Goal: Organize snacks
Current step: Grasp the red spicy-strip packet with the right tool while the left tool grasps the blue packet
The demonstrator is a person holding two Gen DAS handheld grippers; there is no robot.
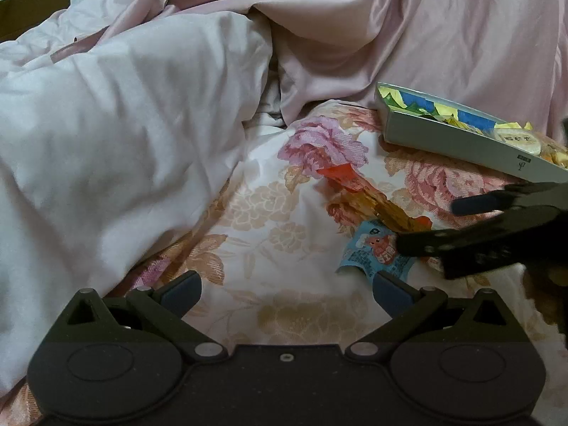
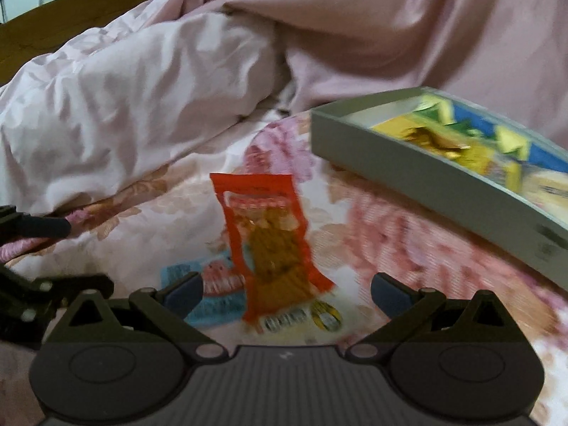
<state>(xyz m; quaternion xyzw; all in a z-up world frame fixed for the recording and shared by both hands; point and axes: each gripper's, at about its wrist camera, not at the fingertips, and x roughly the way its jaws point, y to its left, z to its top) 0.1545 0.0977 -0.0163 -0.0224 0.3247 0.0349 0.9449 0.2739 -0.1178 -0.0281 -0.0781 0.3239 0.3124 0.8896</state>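
An orange-red snack packet (image 1: 355, 191) (image 2: 269, 245) lies on the floral bedsheet (image 1: 269, 213), partly over a light blue snack packet (image 1: 372, 252) (image 2: 213, 291). My right gripper (image 2: 285, 294) (image 1: 429, 223) is open, and the orange packet's near end lies between its fingers. My left gripper (image 1: 287, 291) (image 2: 87, 254) is open and empty, just left of the packets, its right pad beside the blue packet. Behind them to the right sits a grey box (image 1: 461, 145) (image 2: 426, 177) holding several yellow and blue wrapped snacks. The right wrist view is motion-blurred.
A bunched white duvet (image 1: 124, 124) (image 2: 142, 99) fills the left side. A pink sheet (image 1: 426, 35) (image 2: 390, 28) is piled behind the box. A brown wooden edge (image 1: 32, 10) (image 2: 71, 10) shows at the far top left.
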